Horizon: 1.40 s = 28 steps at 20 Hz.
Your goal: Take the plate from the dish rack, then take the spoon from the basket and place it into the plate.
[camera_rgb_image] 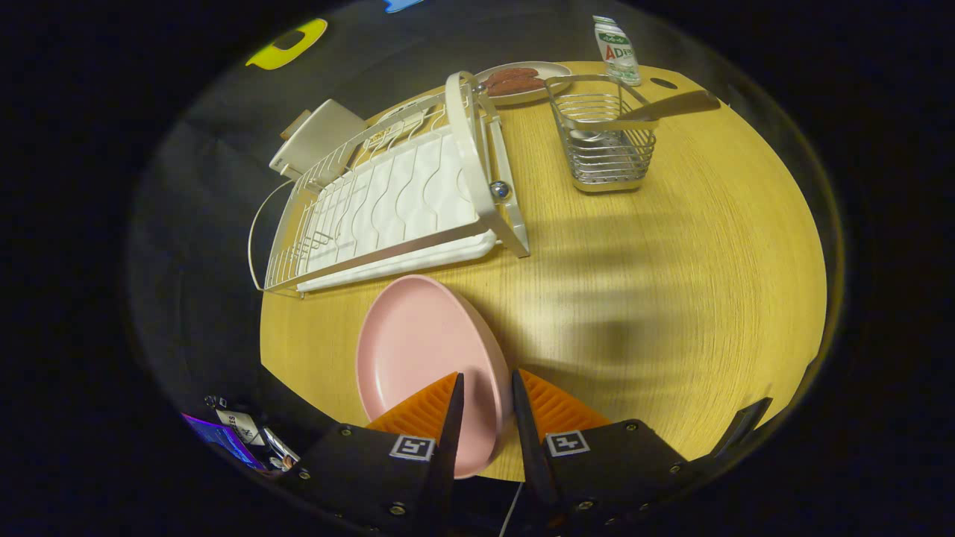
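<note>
Task status, judged from present layout: first stage nearly complete, second stage not begun.

- Pink plate (418, 350): out of the white wire dish rack (388, 201), carried on edge just in front of the rack's near end, above the round wooden table (671, 283). Contact between plate and tabletop: cannot be determined.
- Dish rack: no crockery in the slots; ribbed drip tray exposed.
- Spoon (656, 108): standing in the wire cutlery basket (608, 138), dark handle leaning out over the rim toward the far side of the table. Basket located well beyond the fingers, beside the rack's far end.

Remaining, as judged: set the plate flat on a free area of the table, release, travel to the basket, pinch the spoon handle, lift clear of the wire rim, lay the spoon in the plate.

Gripper (485, 406) state:
- Fingers drawn close together, pinching the near rim of the pink plate, one finger on each face.
- Gap narrow, matching the rim thickness.
- Plate tilted, concave face toward the left finger, extending ahead of the fingertips toward the rack.

Other items on the far side of the table: a dish of sausages (518, 80) behind the rack, a small bottle (618, 51) behind the basket.

Caution: grip limited to a thin edge; slip likely under sudden motion.
</note>
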### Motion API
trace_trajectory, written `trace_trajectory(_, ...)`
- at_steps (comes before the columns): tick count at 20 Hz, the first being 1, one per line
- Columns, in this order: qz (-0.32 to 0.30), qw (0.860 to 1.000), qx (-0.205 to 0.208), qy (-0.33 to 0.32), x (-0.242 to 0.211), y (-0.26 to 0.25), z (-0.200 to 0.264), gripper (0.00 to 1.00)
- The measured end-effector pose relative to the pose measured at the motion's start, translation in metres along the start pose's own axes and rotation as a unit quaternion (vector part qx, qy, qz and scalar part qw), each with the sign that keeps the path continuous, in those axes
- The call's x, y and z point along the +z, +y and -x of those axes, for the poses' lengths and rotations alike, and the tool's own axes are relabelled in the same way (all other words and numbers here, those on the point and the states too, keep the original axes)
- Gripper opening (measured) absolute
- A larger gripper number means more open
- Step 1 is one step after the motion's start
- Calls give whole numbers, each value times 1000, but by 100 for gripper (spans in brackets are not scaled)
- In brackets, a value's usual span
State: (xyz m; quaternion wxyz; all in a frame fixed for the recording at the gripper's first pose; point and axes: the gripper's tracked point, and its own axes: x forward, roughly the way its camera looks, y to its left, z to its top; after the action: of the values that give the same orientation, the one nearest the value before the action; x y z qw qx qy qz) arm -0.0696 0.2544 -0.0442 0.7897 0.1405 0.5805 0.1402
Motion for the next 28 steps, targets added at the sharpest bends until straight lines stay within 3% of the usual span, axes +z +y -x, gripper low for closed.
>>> trace_trajectory(3,-6,999,12,-35,10,-12,9,40)
trace_trajectory(7,44,986,-10,-159,40,-24,35,40)
trace_trajectory(11,73,953,-31,-292,71,-33,62,40)
trace_trajectory(16,98,898,-57,-424,106,-55,81,40)
trace_trajectory(23,92,863,-112,-484,134,-95,78,40)
trace_trajectory(28,80,854,-94,-506,156,-99,72,40)
